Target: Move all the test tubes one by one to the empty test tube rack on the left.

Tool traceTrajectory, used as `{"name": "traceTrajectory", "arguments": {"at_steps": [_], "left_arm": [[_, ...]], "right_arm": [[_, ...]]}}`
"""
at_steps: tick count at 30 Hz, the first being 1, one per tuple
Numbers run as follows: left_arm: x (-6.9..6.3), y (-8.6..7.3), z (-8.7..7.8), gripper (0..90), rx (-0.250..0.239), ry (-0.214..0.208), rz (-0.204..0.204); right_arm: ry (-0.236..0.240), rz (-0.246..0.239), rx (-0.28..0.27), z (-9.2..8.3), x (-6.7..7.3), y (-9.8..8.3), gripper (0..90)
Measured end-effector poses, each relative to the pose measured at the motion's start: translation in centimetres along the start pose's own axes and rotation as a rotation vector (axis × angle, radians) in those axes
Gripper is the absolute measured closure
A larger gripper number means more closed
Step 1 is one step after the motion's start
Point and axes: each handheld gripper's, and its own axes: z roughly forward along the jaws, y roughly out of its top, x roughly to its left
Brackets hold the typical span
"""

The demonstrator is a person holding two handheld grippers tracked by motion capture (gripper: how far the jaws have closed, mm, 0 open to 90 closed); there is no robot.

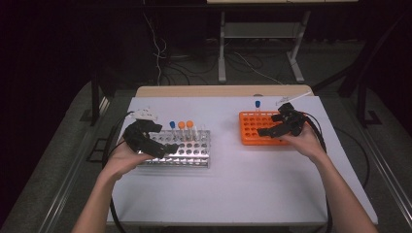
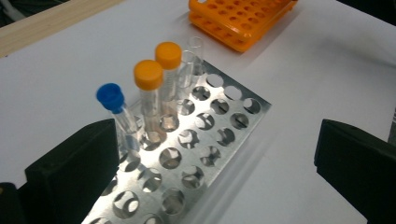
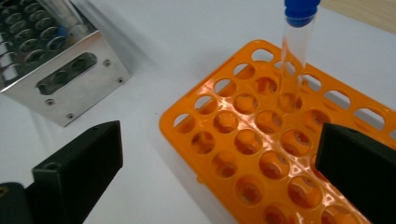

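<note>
At a white table (image 1: 233, 194), we hold our left gripper (image 1: 167, 148) over the metal rack (image 1: 194, 154) and our right gripper (image 1: 265, 131) over the orange rack (image 1: 252, 128), both with jaws spread wide and nothing between them. In the left gripper view the metal rack (image 2: 196, 154) carries a blue-capped tube (image 2: 114, 109) and two orange-capped tubes (image 2: 148, 95) (image 2: 168, 74) in its far row, with two clear uncapped tubes (image 2: 189, 63) just beyond them. In the right gripper view a single blue-capped tube (image 3: 296, 42) stands upright in a hole near the far edge of the orange rack (image 3: 261, 140).

We judge the work to be moving tubes from the metal rack to the orange one, and the risks lie in the closeness of the tubes. The three capped tubes stand side by side, so a jaw coming down beside one could knock its neighbour or tip it in its hole. The clear uncapped tubes are hard to see against the shiny metal, and a jaw could strike them unnoticed. A grip taken on a cap alone might pull it loose. On the right, a careless sweep over the orange rack could tilt the lone tube, and the light plastic rack itself might slide on the smooth table.
</note>
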Motion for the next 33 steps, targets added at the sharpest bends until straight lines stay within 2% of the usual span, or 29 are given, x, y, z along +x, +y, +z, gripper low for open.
{"name": "traceTrajectory", "arguments": {"at_steps": [10, 13, 15, 21, 26, 29, 33], "left_arm": [[-1.9, -1.4, 0.4, 0.0, -0.021, -0.026, 0.02], [-2.4, -1.7, 0.6, 0.0, -0.019, -0.035, 0.027], [-2.7, -1.9, 0.7, 0.0, -0.019, -0.038, 0.028], [-3.1, -2.2, 0.7, 0.0, -0.019, -0.048, 0.035], [-3.2, -2.5, 0.6, 0.0, -0.021, -0.047, 0.033], [-3.1, -2.8, 0.6, 0.0, -0.02, -0.047, 0.029], [-3.1, -3.0, 0.6, 0.0, -0.02, -0.048, 0.025]], "right_arm": [[-0.052, 0.014, -0.004, 1.7, -1.4, 0.9, 0.4], [-0.052, 0.006, -0.015, 2.1, -1.8, 0.9, 13.2], [-0.059, 0.006, -0.026, 2.3, -2.1, 0.9, 14.8], [-0.095, -0.005, -0.026, 3.0, -2.7, 1.4, 30.6], [-0.11, -0.017, -0.043, 3.4, -2.9, 1.8, 40.3], [-0.149, -0.034, -0.038, 3.7, -2.9, 2.0, 46.8], [-0.163, -0.043, -0.054, 4.1, -3.0, 2.1, 53.4]]}}
